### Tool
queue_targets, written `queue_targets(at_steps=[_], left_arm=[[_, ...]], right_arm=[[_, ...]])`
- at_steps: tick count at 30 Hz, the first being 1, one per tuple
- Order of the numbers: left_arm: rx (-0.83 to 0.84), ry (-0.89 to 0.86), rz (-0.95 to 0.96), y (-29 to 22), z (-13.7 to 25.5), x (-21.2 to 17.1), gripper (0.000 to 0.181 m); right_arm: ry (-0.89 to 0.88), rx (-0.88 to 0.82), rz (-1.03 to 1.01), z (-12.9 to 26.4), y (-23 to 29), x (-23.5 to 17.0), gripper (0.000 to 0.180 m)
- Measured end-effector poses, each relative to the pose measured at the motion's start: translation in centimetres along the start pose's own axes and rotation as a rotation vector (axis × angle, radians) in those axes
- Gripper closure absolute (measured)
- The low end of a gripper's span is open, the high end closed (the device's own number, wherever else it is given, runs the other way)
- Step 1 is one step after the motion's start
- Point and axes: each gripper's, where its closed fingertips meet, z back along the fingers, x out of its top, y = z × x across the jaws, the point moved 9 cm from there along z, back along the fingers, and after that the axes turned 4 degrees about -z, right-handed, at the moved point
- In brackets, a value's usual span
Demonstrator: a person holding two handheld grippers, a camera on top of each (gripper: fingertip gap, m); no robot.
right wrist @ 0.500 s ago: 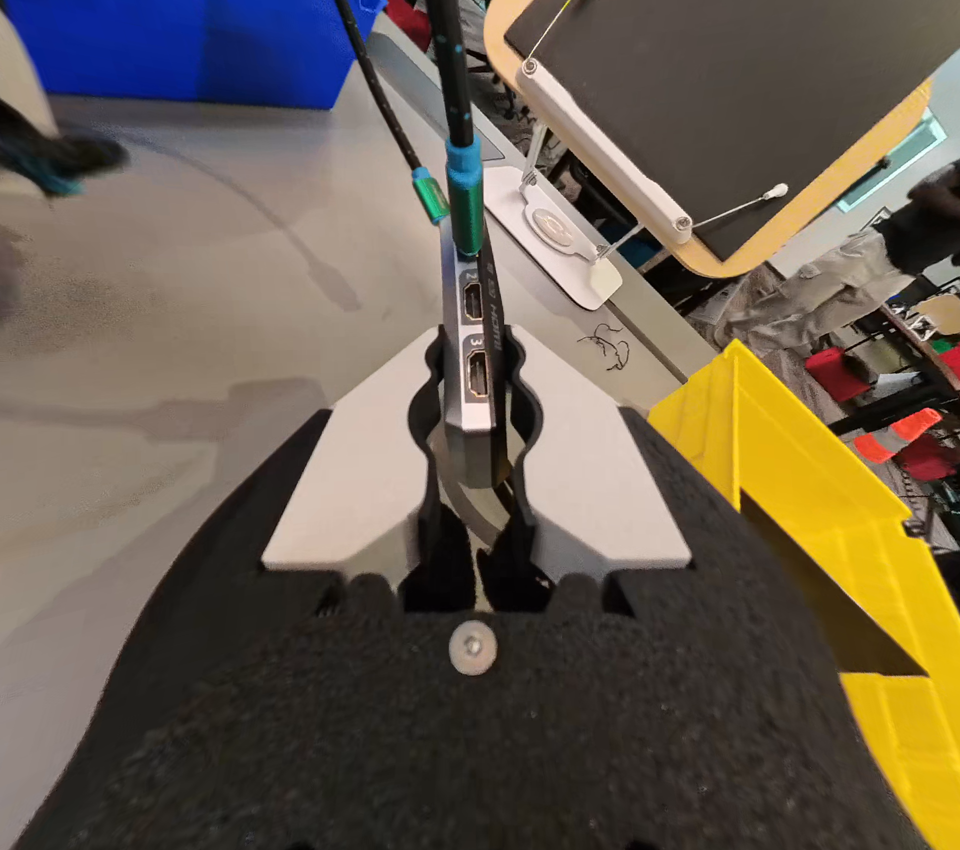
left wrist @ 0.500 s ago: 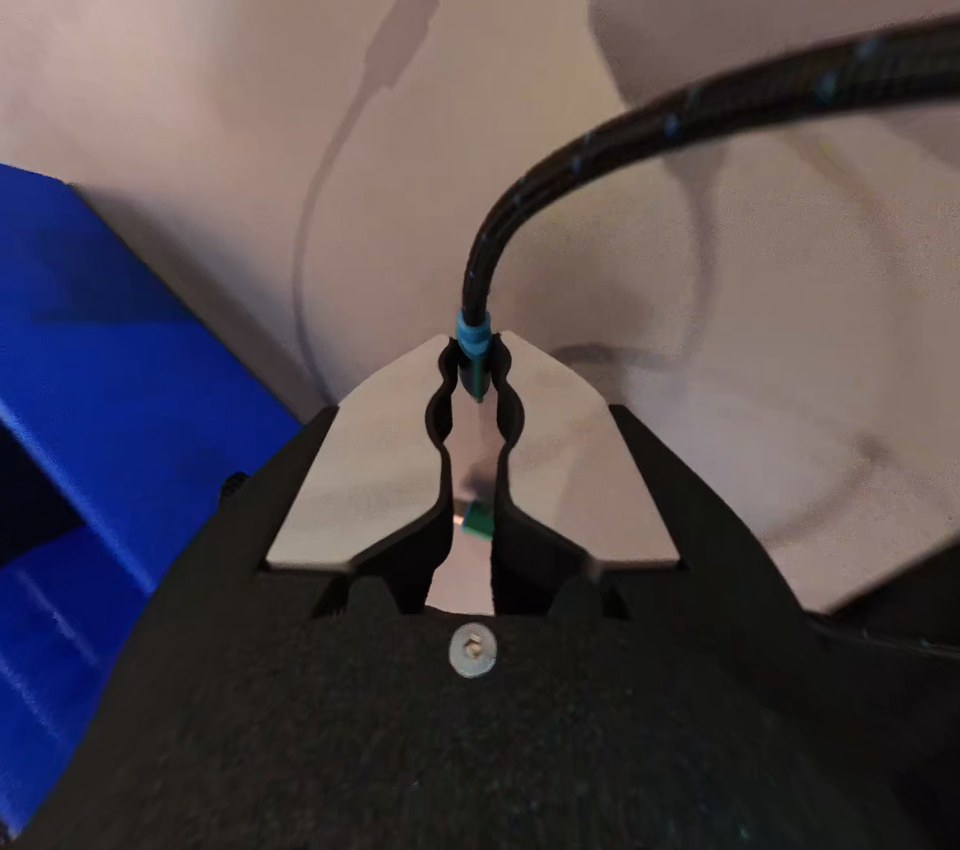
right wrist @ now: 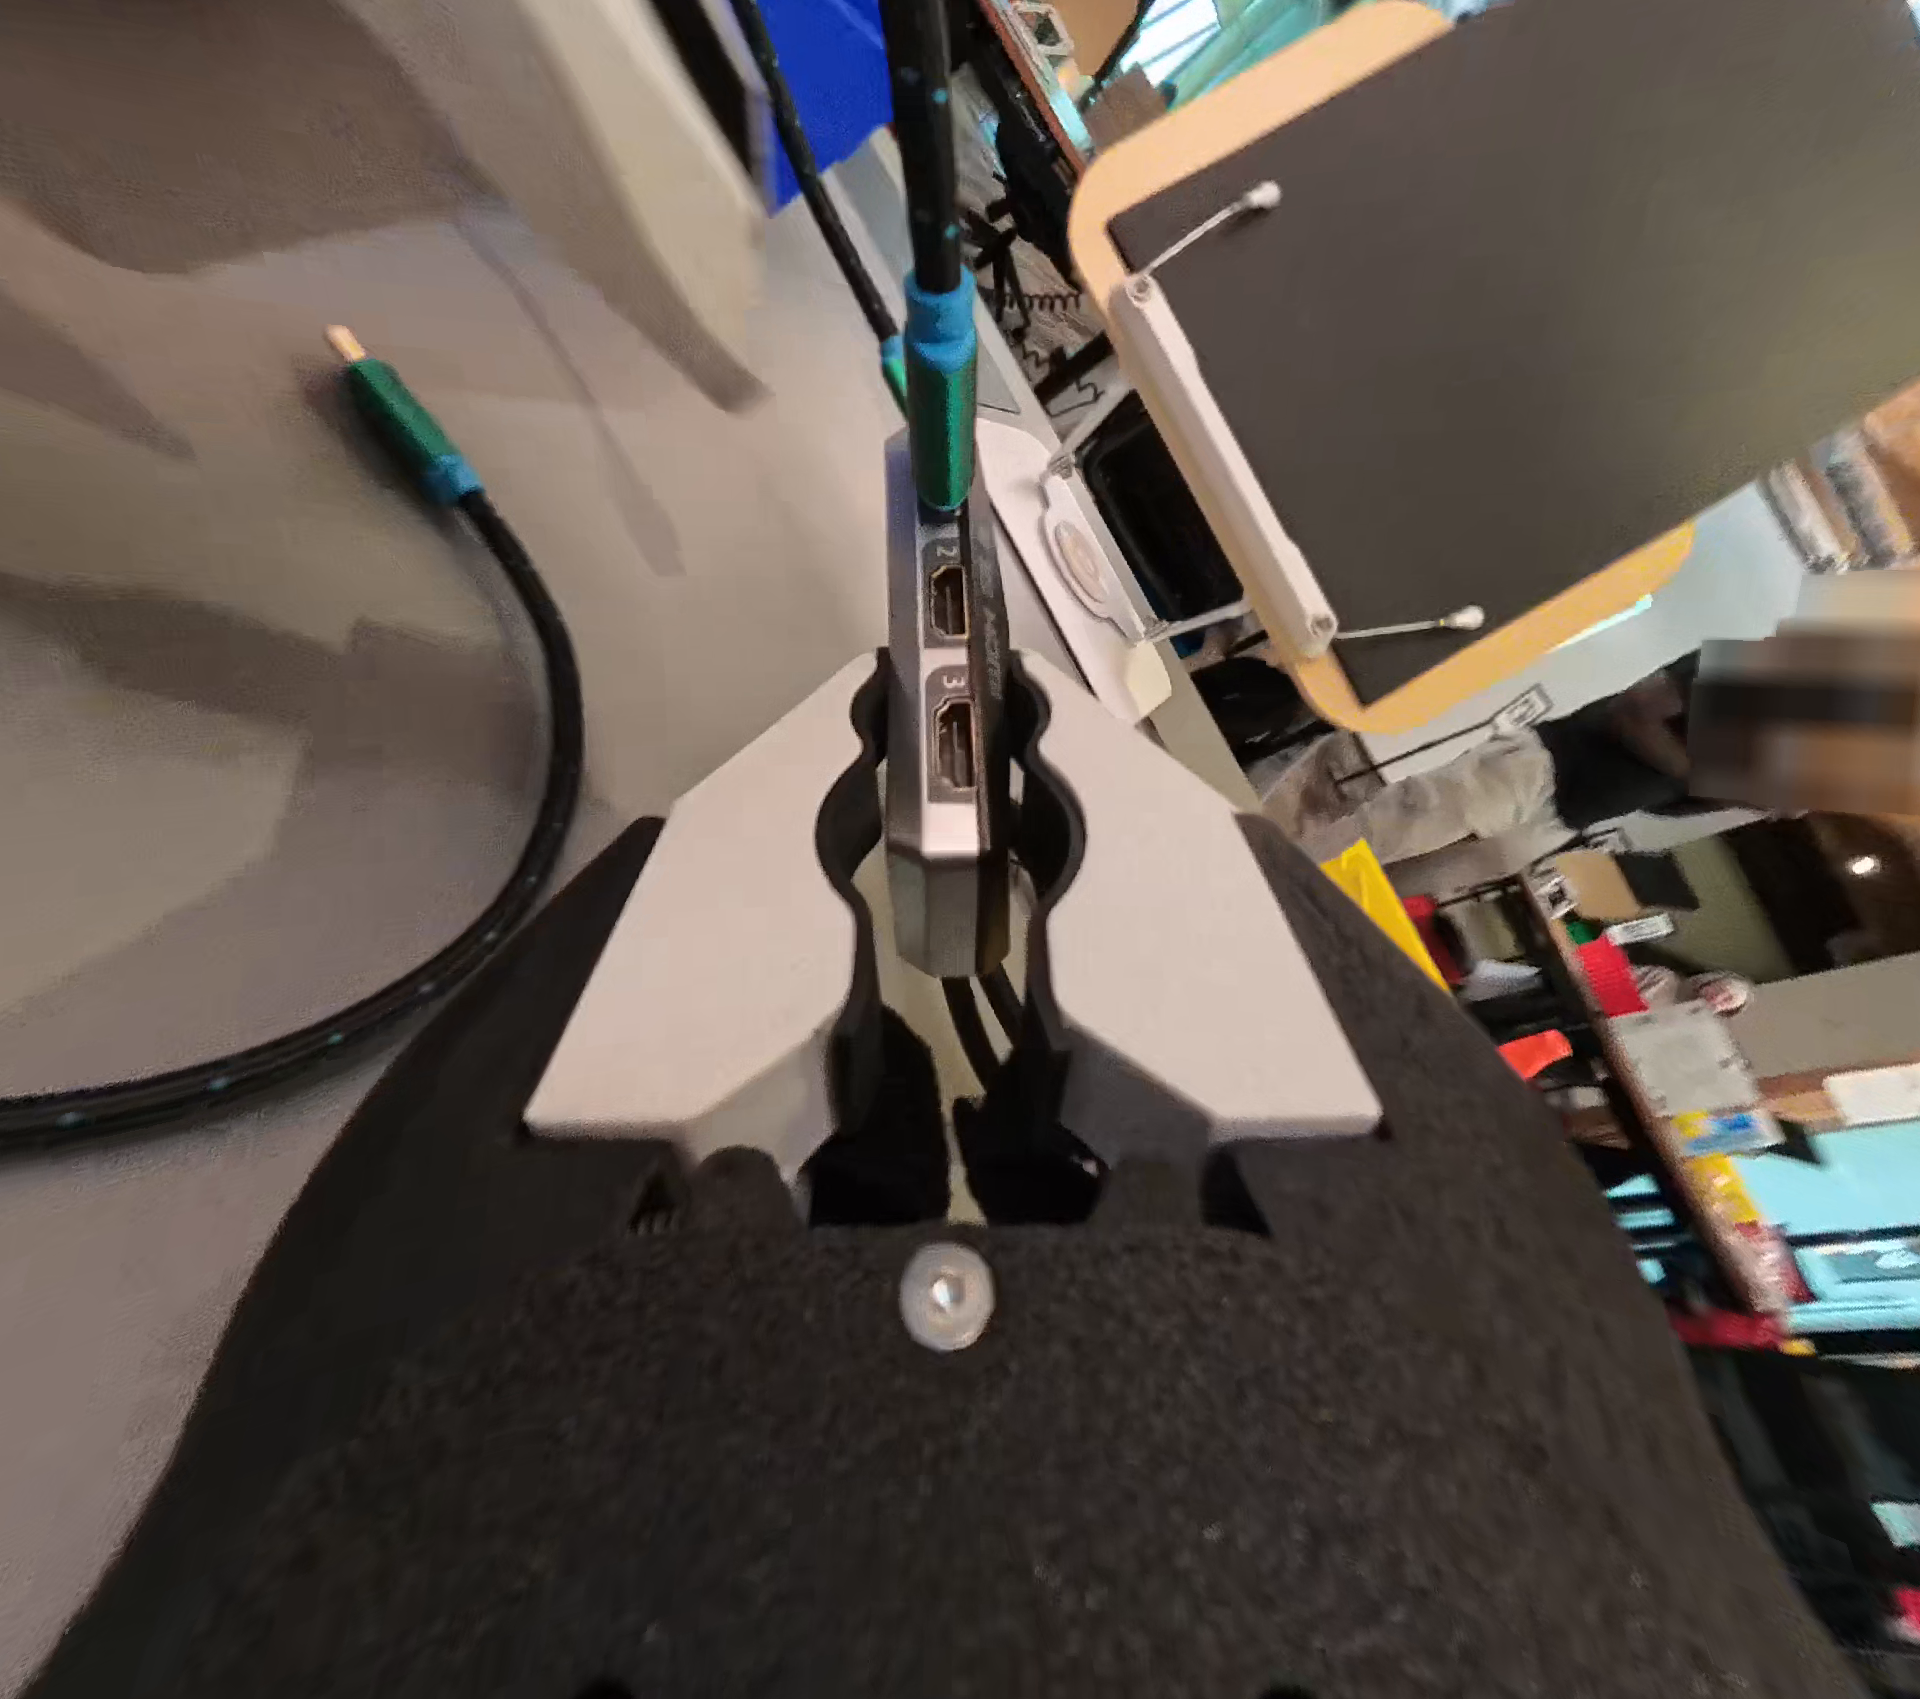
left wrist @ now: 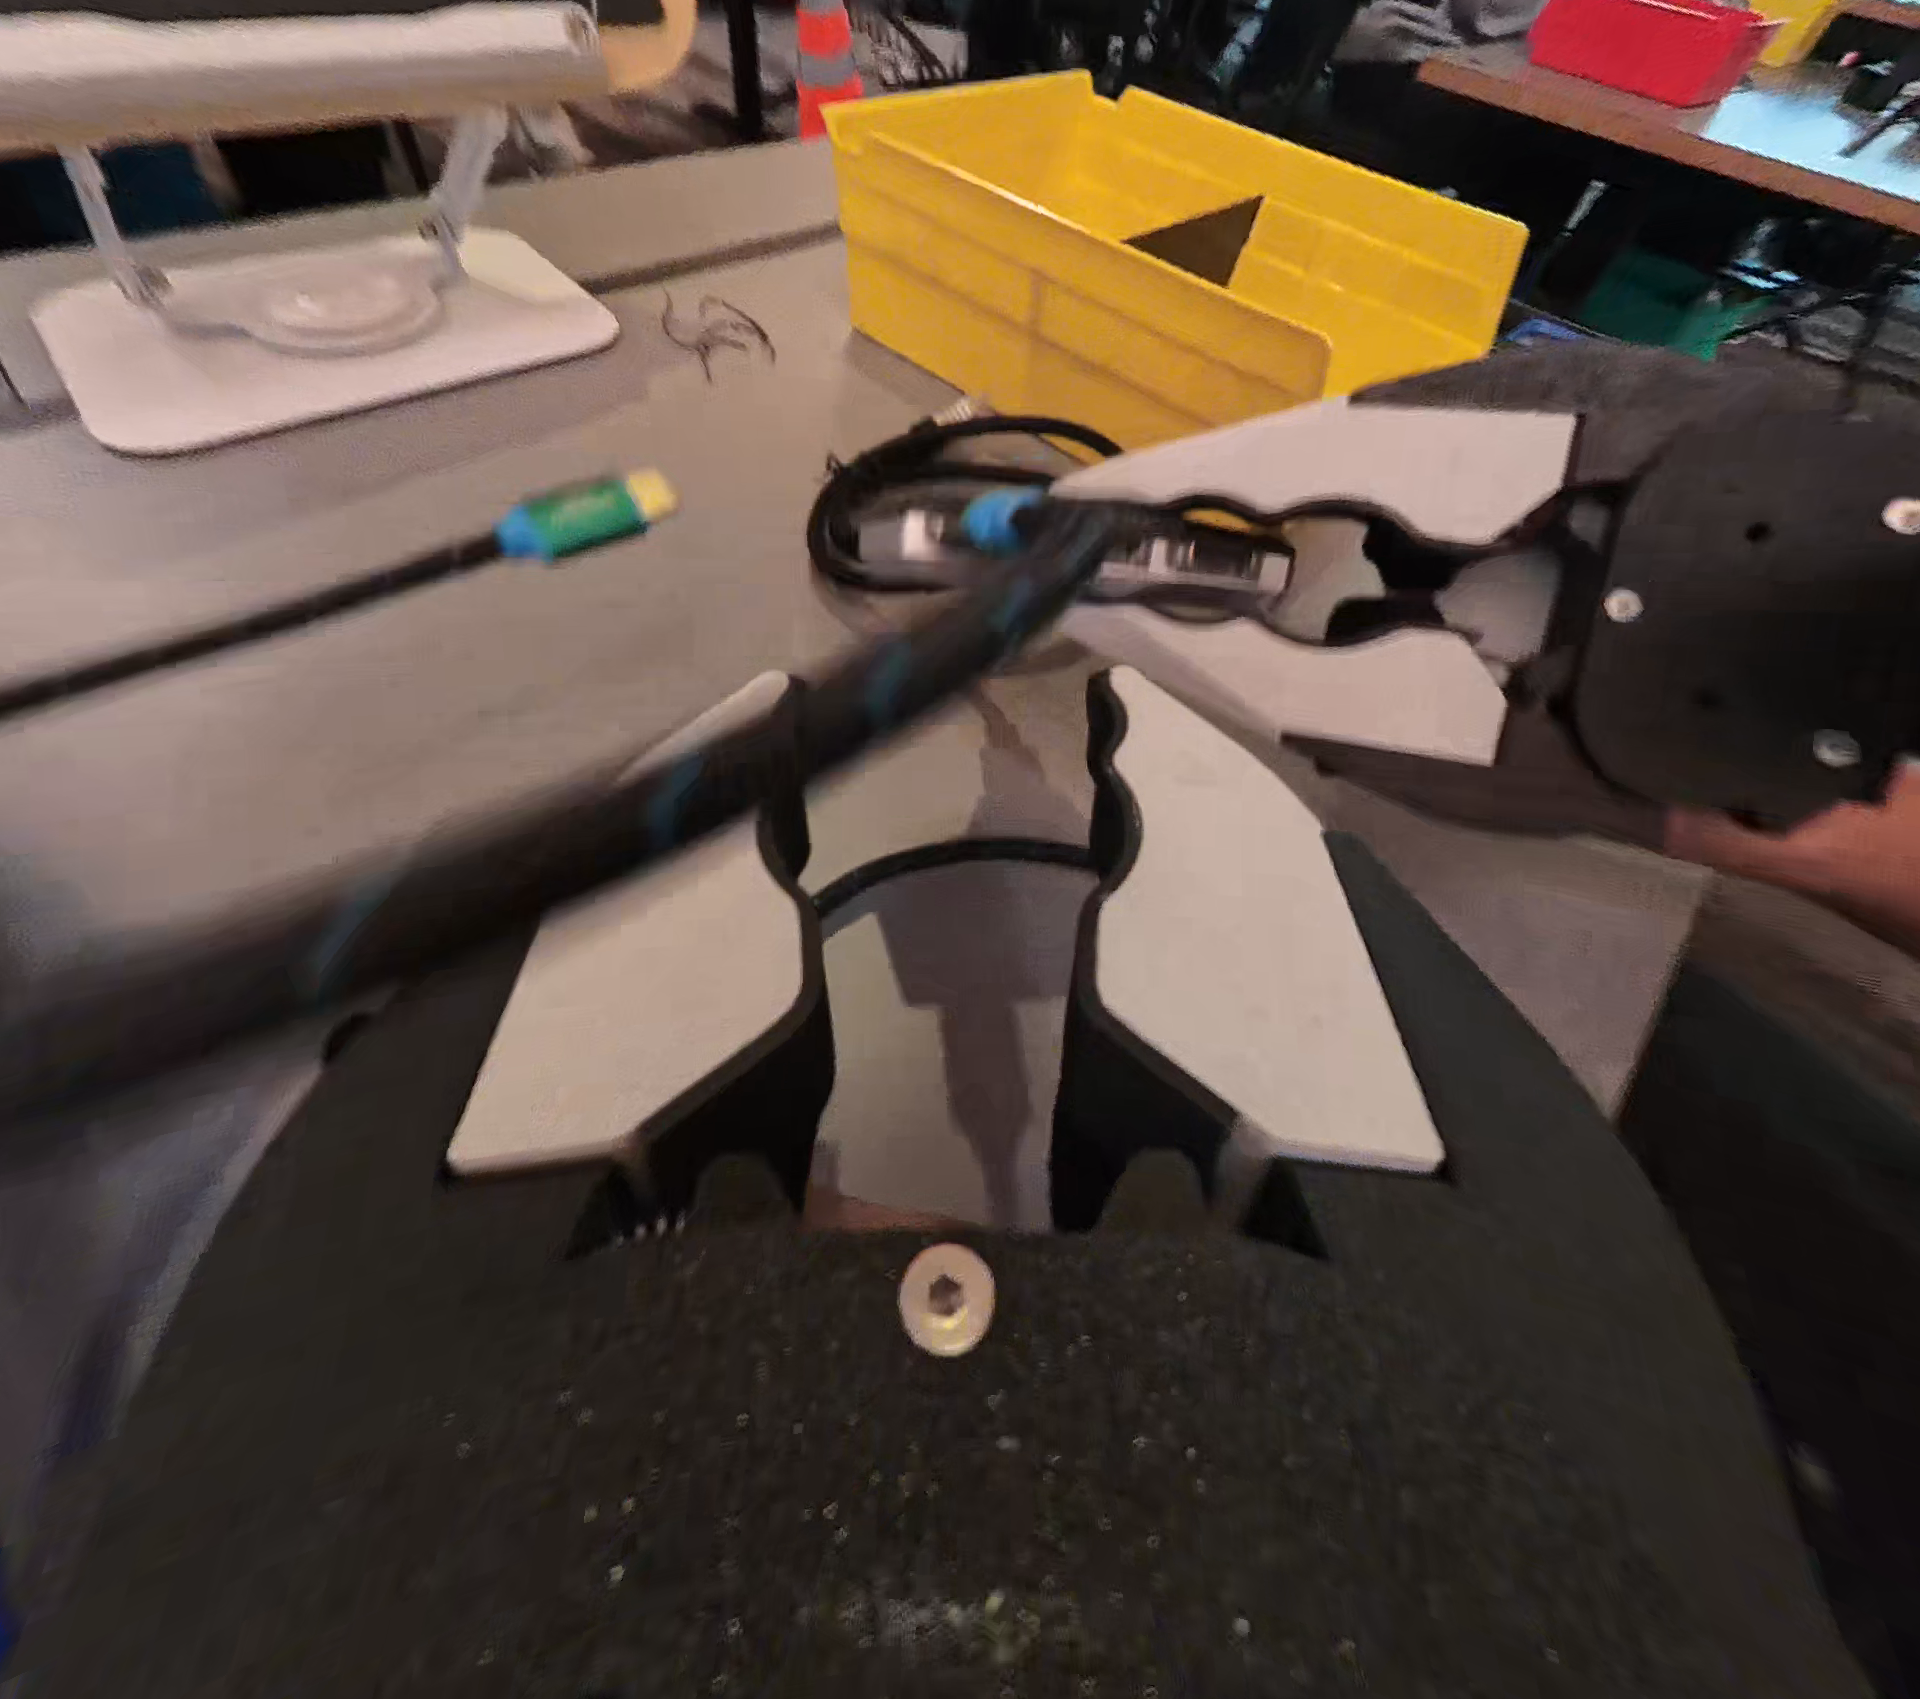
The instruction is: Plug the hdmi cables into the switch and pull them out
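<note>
Right gripper [right wrist: 951, 776] clamps the grey switch [right wrist: 940, 776], one cable plugged in its top port; left gripper [left wrist: 951, 776] gapes empty (loose plug [left wrist: 582, 515] waits on the table [left wrist: 312, 714]), so grab its green shell squarely.

Left gripper [left wrist: 945, 776]: jaws spread wide, nothing between the grey fingers [left wrist: 665, 953], pointed forward and slightly down. Right gripper [right wrist: 951, 776]: jaws closed, clamping the switch [right wrist: 940, 714] edge-on between the notched fingertips. Seen from the left wrist view, right gripper [left wrist: 1081, 553] lying sideways ahead and to the right of the left one, tips pointing left, well apart from the left fingertips. Hand [left wrist: 1808, 860] gripping its black body from below.
</note>
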Motion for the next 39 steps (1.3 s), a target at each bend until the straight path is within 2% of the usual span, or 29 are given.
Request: queue_targets(at_steps=[1,4,6,9,16,19,25,26,27,28,30,32,34,37,39], left_arm=[[0.022,-0.014,-0.023,-0.3,-0.4,-0.1,0.128],[0.071,-0.025,-0.033,-0.3,-1.2,-0.4,0.131],[0.048,-0.016,-0.031,-0.3,-1.5,-0.6,0.149],[0.048,-0.002,-0.057,-0.3,-1.6,-0.7,0.159],[0.039,0.009,-0.044,-0.9,-1.7,-0.5,0.159],[0.035,0.028,-0.038,-1.2,-1.7,-0.6,0.159],[0.082,0.043,-0.043,-1.6,-1.2,-0.3,0.159],[0.085,-0.004,-0.053,-1.8,-0.7,0.0,0.158],[0.095,-0.068,-0.063,-2.0,0.4,0.9,0.159],[0.137,-0.083,-0.091,-1.9,1.7,1.8,0.158],[0.189,-0.049,-0.139,-1.2,3.6,2.7,0.158],[0.144,-0.013,-0.088,-0.4,4.2,1.9,0.159],[0.036,-0.002,-0.020,-0.5,3.9,0.3,0.159],[-0.136,0.060,0.028,-1.9,2.9,-1.3,0.159],[-0.234,0.032,0.046,-2.9,2.6,-1.4,0.158]], right_arm=[[0.010,0.001,0.051,0.1,0.7,0.3,0.159],[0.019,-0.007,0.148,0.2,2.1,0.9,0.159],[0.023,0.001,0.147,0.1,2.4,1.1,0.159],[0.022,0.011,0.132,0.0,2.5,1.0,0.159],[-0.030,0.078,0.021,-0.5,2.1,1.9,0.153],[-0.003,0.082,0.048,-1.2,2.5,1.3,0.159],[0.026,0.103,0.069,-1.3,2.3,1.6,0.158],[0.061,0.074,0.094,-1.5,2.4,1.3,0.157],[0.191,0.045,0.124,-2.3,2.2,-0.2,0.158],[0.243,0.000,0.134,-2.8,1.5,-2.1,0.157],[0.170,0.009,0.028,-1.9,-0.4,-2.9,0.159],[0.106,-0.007,-0.035,-1.1,-1.5,-1.9,0.159],[0.093,-0.015,-0.003,-1.1,-1.4,-1.5,0.158],[0.073,0.002,0.001,-1.0,-1.0,-1.4,0.158],[0.063,-0.005,0.001,-0.8,-1.0,-1.3,0.158]])
